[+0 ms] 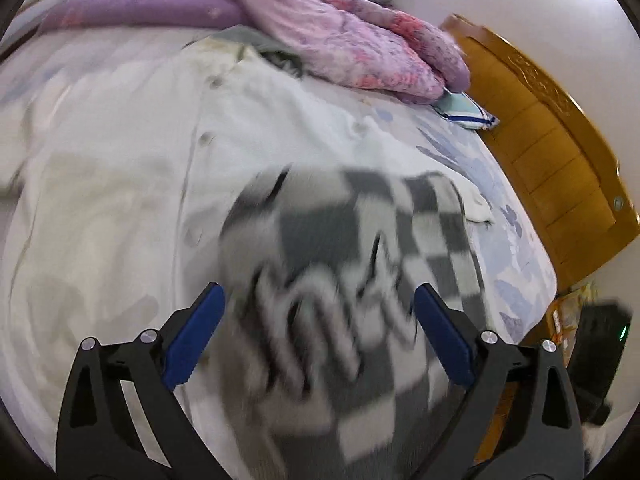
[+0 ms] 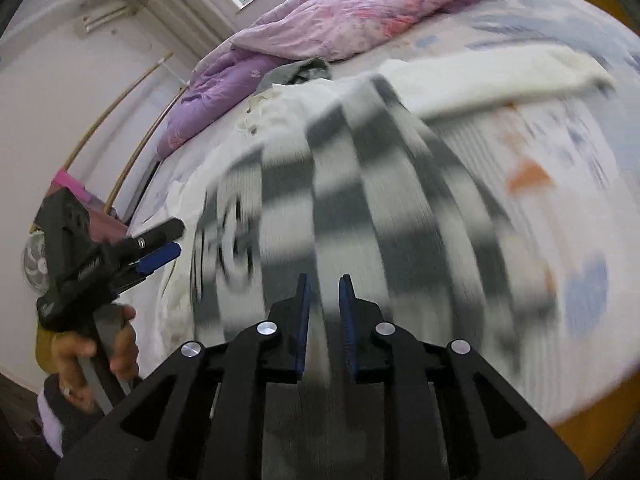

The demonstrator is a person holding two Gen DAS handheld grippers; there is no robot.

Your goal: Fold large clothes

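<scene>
Lying on the white shirt [image 1: 120, 200] on the bed [image 1: 516, 248], the checkered garment [image 1: 360, 248] may bunch, since the left gripper [image 1: 318, 320] is spread wide and the right gripper [image 2: 324, 312], narrowly parted, pinches nothing.

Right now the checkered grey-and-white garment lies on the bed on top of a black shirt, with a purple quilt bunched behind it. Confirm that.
Not quite: the shirt under the checkered grey-and-white garment is white, not black, as the left wrist view shows. The rest holds: both lie on the bed, the purple quilt bunched behind.
</scene>
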